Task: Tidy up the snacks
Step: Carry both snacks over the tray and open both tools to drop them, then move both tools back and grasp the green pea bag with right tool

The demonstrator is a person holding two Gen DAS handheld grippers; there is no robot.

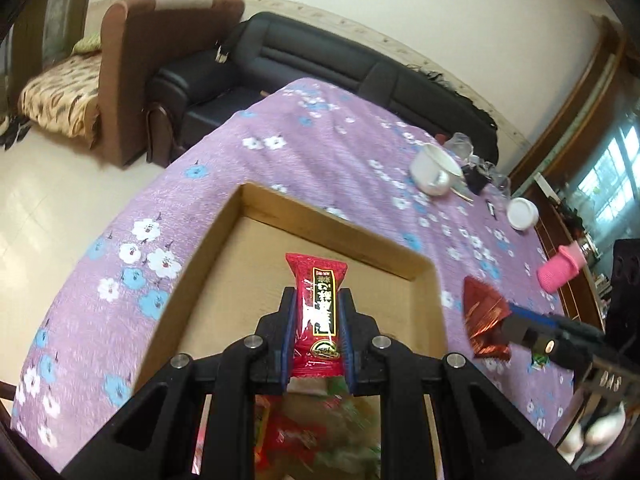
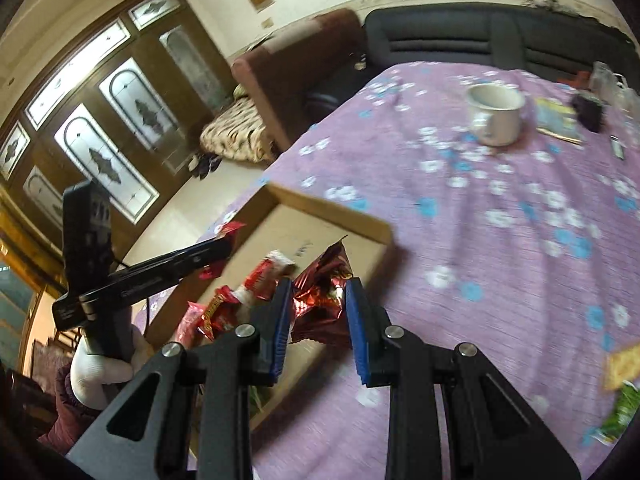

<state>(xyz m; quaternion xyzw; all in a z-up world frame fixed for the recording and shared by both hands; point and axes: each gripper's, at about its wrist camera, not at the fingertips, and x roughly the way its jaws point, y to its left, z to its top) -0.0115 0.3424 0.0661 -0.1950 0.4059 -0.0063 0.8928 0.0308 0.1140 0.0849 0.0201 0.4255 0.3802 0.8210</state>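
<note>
Both carrying snacks to box (image 1: 240,200): left gripper (image 1: 318,316) clamps red bar (image 1: 318,304) over its middle, right gripper (image 2: 318,308) grips foil pack (image 2: 320,300) at its far-right corner; next, let go inside

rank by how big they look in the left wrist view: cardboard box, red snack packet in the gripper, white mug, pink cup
1. cardboard box
2. red snack packet, though it is nearest the camera
3. white mug
4. pink cup, close to the mug, so unsure
</note>
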